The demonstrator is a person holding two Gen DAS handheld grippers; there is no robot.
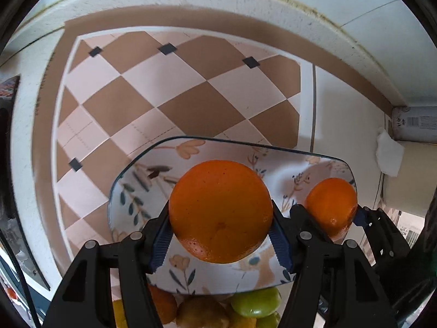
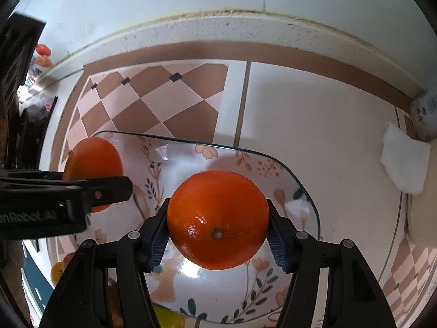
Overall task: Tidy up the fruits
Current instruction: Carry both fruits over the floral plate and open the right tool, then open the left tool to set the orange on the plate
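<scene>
My left gripper point(image 1: 221, 232) is shut on an orange point(image 1: 220, 210) and holds it over a floral glass plate point(image 1: 142, 180). My right gripper point(image 2: 217, 235) is shut on a second orange point(image 2: 217, 219) over the same plate point(image 2: 218, 295). In the left wrist view the right gripper point(image 1: 331, 213) and its orange point(image 1: 331, 203) show at the right. In the right wrist view the left gripper point(image 2: 90, 191) and its orange point(image 2: 94, 158) show at the left. I cannot tell whether either orange touches the plate.
The plate sits on a checkered brown-and-pink tablecloth point(image 1: 164, 95) near a white wall. Green and yellow fruits point(image 1: 256, 302) lie below the plate's near edge. A white tissue point(image 2: 404, 161) and a container point(image 1: 415, 123) are at the right.
</scene>
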